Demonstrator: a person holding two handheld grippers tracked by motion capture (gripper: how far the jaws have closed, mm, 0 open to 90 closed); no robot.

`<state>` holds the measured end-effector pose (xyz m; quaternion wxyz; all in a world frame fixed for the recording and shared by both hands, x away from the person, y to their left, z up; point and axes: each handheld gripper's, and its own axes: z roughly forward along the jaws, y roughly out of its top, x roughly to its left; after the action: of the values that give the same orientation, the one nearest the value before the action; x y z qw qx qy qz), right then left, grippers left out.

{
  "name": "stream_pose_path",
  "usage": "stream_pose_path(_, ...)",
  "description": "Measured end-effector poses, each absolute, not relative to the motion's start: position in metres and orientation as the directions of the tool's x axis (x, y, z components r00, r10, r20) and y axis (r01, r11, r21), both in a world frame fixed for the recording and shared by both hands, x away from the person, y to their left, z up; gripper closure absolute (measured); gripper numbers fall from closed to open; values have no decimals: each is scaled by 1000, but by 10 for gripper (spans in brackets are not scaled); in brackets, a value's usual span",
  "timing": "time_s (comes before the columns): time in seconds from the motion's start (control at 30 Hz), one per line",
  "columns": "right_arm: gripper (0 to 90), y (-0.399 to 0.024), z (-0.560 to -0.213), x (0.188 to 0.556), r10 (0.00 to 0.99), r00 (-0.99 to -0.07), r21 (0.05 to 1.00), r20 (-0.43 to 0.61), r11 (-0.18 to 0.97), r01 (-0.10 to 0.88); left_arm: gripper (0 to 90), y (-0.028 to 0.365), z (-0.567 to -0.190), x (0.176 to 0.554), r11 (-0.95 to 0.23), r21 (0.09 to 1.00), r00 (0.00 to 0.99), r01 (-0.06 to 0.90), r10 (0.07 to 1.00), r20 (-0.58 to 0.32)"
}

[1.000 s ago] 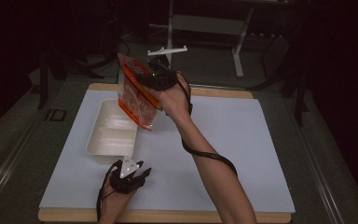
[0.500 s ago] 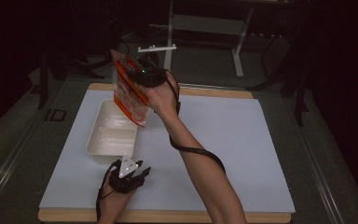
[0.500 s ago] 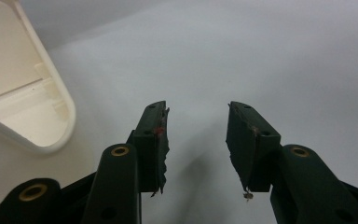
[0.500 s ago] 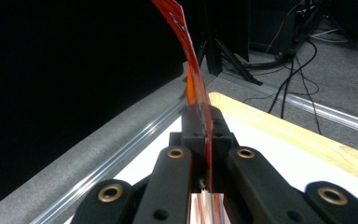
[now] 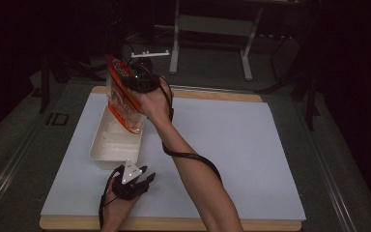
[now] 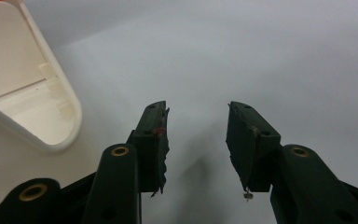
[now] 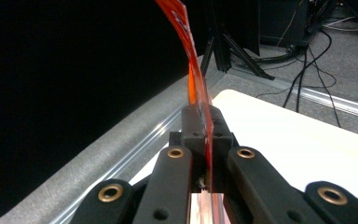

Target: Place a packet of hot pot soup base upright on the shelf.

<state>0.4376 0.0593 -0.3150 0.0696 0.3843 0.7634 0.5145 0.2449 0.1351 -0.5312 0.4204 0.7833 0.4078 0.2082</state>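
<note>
Pinching an orange bag (image 5: 123, 96) above the white tray (image 5: 107, 150), right claw (image 7: 208, 122) clamped; left claw (image 6: 197, 135) gapes empty.

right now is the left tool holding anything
No, the left tool stands open over the bare white mat, with nothing between its jaws.

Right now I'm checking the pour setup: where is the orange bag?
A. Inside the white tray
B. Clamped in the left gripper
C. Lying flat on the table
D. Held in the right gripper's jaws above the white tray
D: the right gripper pinches the orange bag over the white tray.
</note>
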Motion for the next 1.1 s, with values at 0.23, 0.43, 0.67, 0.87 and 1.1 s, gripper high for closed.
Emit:
stream_pose_path(0.23,900,69,-324,438,673,-698,821,244,240,518,581,136,-531,245,-312,829,579,464,815,-18)
stream_pose_path(0.43,900,73,-328,445,678,-698,807,230,268,526,581,137,-531,245,-306,829,577,467,816,-24)
stream_pose_path(0.67,900,86,-338,456,665,-703,764,251,310,565,581,136,-532,246,-304,829,579,470,815,-31)
stream_pose_path(0.87,900,99,-356,467,673,-695,726,253,343,597,581,138,-531,248,-294,830,575,473,817,-38)
stream_pose_path(1.1,900,111,-363,471,687,-700,715,194,389,580,581,138,-531,248,-288,832,574,474,818,-44)
